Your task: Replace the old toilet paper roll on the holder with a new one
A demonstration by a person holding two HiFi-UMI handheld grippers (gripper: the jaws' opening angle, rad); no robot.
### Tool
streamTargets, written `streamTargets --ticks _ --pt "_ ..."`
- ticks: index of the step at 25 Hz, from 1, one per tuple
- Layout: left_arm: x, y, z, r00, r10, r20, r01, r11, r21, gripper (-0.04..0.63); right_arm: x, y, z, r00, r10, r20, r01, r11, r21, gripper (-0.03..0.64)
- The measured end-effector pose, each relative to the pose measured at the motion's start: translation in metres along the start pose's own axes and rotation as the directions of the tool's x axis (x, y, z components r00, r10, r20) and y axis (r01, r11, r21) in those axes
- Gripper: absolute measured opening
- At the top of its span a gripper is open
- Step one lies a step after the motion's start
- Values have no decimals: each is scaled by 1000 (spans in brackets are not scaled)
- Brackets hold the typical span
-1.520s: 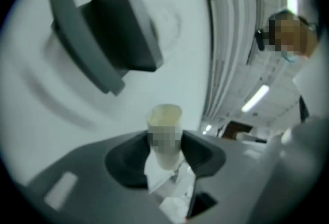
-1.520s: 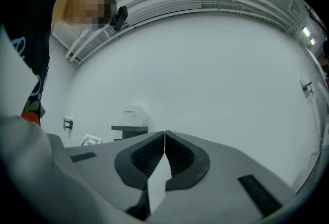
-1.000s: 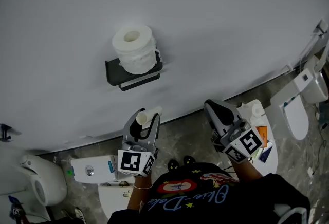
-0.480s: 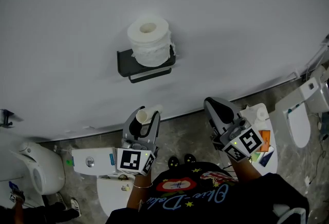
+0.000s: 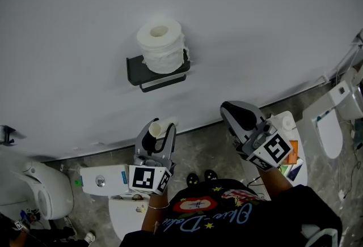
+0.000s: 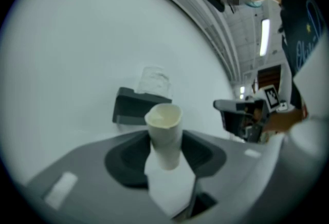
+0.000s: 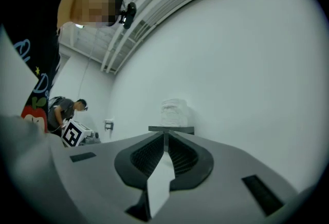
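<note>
- Looking down from the head view, I see the left gripper (image 5: 161,129) low in the picture, in front of the white wall (image 5: 255,25).
- Its jaws stand partly apart and pinch a bare cardboard tube (image 6: 165,133) by its sides. The tube's open end pokes out past the jaw tips.
- My right gripper (image 5: 231,110) is well apart from the left one, over on the right. Its jaws are pressed together with nothing between them, which its own view shows plainly.
- A full toilet paper roll (image 5: 160,43) stands on end on the black holder (image 5: 135,71), with its hole facing up. Its outer layer looks loose and crinkled.
- The holder is fixed to the wall, above and between the two grippers in the head view. Neither gripper touches it or the roll.
- In the right gripper view the roll and holder sit straight ahead, just beyond the closed jaw tips.
- A white toilet (image 5: 329,127) stands on the mottled floor at the far right.
</note>
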State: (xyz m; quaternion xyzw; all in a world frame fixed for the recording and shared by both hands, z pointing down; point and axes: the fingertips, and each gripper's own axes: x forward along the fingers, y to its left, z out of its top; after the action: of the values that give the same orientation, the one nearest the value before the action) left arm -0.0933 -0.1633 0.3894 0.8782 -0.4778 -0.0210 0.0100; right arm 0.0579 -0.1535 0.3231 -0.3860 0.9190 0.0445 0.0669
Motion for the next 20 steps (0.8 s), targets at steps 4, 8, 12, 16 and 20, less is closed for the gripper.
streamTargets --ticks 4,8,12,16,20 --pt "-5 1 4 1000 1 20 -1 1000 -15 186 40 -7 22 986 87 -142 -117 968 -221 14" --pt "-13 4 8 999 17 27 -16 1000 -17 186 85 6 77 952 243 -187 -295 893 -339 167" --pt "-27 9 14 998 41 49 -39 999 -33 186 128 26 105 858 388 -337 -506 751 -424 175" --pt "-46 19 18 994 91 63 -88 995 -48 186 164 23 99 723 427 -543 -670 625 -401 204" --pt "-61 33 16 987 150 64 -146 988 -55 186 184 16 87 618 373 -692 -743 566 -358 215"
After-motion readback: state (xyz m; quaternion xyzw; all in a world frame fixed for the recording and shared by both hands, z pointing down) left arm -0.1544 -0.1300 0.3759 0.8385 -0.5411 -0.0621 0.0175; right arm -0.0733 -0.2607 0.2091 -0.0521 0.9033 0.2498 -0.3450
